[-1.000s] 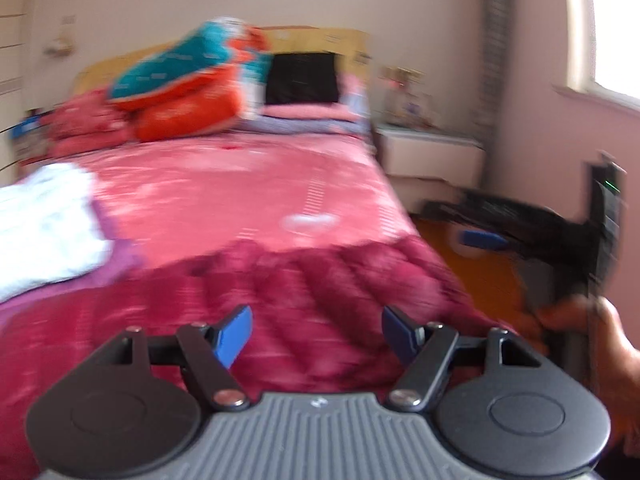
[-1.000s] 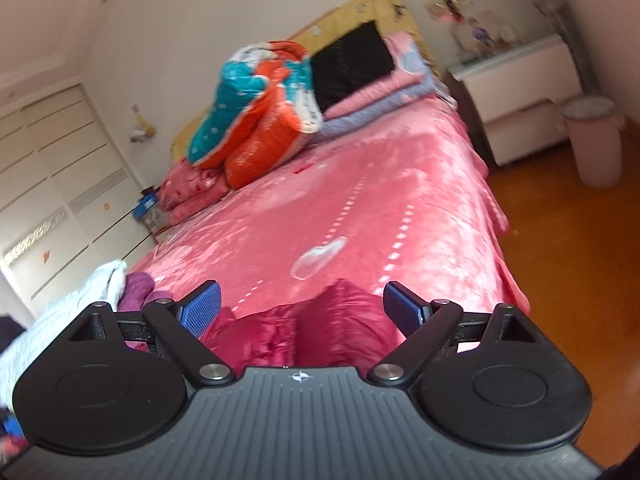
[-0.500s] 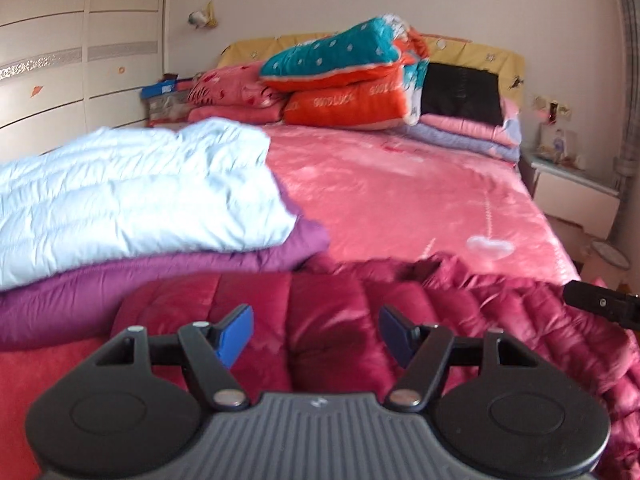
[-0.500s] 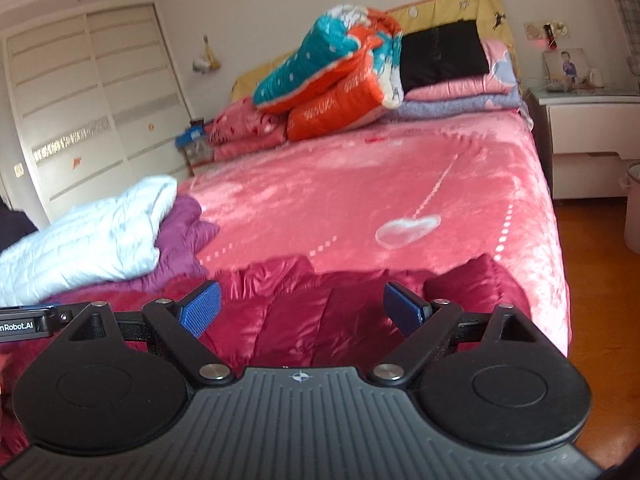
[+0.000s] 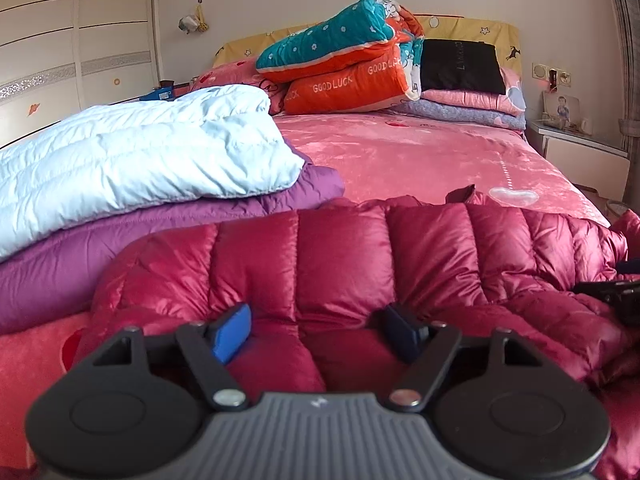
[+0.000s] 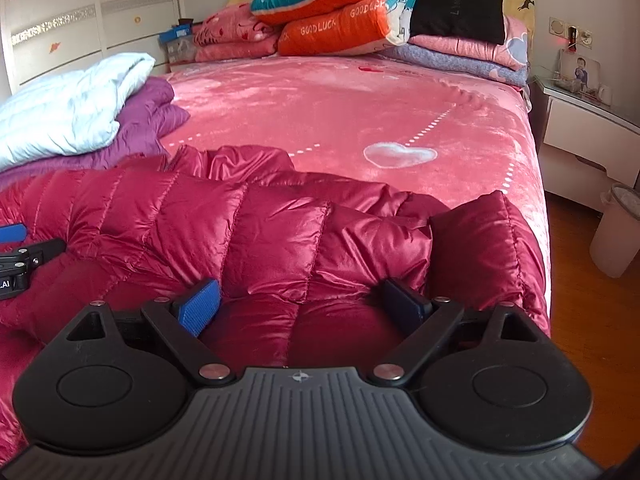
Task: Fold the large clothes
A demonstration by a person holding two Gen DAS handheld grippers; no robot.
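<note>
Over red coat (image 5: 344, 264), tongs (image 5: 316, 334) nose-down, apparently.

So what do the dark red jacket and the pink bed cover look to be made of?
Dark red jacket: likely glossy nylon or polyester shell with puffy filling, judging by the sheen and stitched quilted panels. Pink bed cover: seemingly plush fleece or velvet, matte with a soft brushed nap.

Folded quilts (image 5: 344, 68) by headboard, nightstand (image 6: 580, 148), wastebasket (image 6: 614, 232)

Two wrist cameras, low over the near foot of the bed.
Both face the far headboard, close above the glossy crimson quilted down jacket (image 5: 360, 256); left view sits further left, both sharing the pale-blue folded quilt (image 6: 68, 108).
</note>
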